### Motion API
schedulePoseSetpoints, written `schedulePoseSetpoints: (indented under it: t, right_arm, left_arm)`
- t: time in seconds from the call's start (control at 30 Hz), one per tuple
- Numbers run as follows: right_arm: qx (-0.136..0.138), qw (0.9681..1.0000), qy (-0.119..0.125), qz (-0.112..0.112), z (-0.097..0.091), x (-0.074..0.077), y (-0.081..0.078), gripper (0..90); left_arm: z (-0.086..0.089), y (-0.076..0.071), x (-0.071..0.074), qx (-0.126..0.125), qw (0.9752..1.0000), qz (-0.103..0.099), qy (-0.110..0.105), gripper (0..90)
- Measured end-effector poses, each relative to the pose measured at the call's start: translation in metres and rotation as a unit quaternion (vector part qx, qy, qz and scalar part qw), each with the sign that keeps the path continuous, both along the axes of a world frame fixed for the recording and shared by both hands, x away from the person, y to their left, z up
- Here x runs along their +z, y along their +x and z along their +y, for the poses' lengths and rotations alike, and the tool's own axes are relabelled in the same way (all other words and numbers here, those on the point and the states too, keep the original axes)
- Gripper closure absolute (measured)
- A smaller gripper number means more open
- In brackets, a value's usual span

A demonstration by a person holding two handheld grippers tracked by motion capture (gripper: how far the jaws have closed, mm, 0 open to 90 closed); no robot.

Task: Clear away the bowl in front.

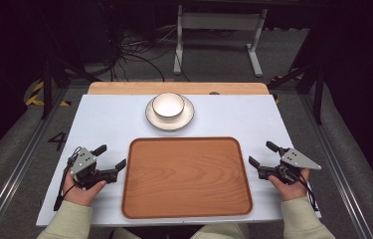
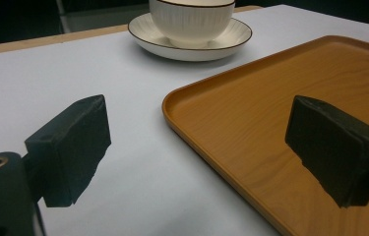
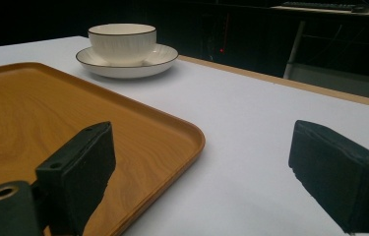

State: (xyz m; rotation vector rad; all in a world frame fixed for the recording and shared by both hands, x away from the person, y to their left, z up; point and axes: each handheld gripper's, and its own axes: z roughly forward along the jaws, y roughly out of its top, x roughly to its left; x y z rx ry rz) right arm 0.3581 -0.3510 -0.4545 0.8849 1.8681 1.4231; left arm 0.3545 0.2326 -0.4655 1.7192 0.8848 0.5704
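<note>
Flanking the wooden tray (image 1: pixel 186 177), we hold the left gripper (image 1: pixel 110 158) and right gripper (image 1: pixel 261 154) — jaws apart, empty — bowl (image 1: pixel 168 105) on saucer (image 1: pixel 169 121) beyond.

High view overhead; both gripper views low, close, sharing tray (image 2: pixel 270 128) and bowl (image 3: pixel 122 43).

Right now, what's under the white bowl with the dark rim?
The white bowl sits on a white dark-rimmed saucer, which rests on the white table. The saucer's centre is covered by the bowl.
</note>
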Motion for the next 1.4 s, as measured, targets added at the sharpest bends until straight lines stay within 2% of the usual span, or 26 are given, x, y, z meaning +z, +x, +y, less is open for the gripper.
schedulePoseSetpoints:
  t: [0.33,0.73,0.83,1.0,1.13,1.3,1.4]
  right_arm:
    - [0.003,1.0000,-0.001,0.001,0.000,0.000,0.000,10.9]
    - [0.009,0.9999,-0.010,0.001,0.002,0.000,0.000,10.1]
    - [0.009,0.9999,-0.008,0.001,0.001,0.000,0.000,9.3]
    - [0.004,1.0000,0.000,0.003,0.000,0.000,0.000,8.9]
    - [0.007,1.0000,0.000,-0.006,-0.001,-0.001,-0.001,8.9]
    - [0.008,0.9999,-0.001,-0.007,0.000,-0.001,-0.002,8.9]
    - [0.005,1.0000,0.000,-0.006,0.000,-0.001,-0.001,8.9]
  left_arm:
    - [-0.001,0.000,0.007,0.005,1.0000,0.000,-0.002,11.1]
    - [-0.014,0.002,0.036,-0.009,0.9999,-0.007,-0.002,12.0]
    - [-0.015,0.003,0.046,-0.012,0.9998,-0.017,-0.003,12.0]
    - [-0.017,0.005,0.055,-0.014,0.9997,-0.021,-0.008,12.0]
    - [-0.021,0.009,0.059,-0.017,0.9996,-0.021,-0.008,12.0]
    - [-0.026,0.018,0.067,-0.017,0.9999,-0.002,-0.001,13.0]
    - [-0.031,0.024,0.071,-0.023,0.9997,-0.001,0.004,12.8]
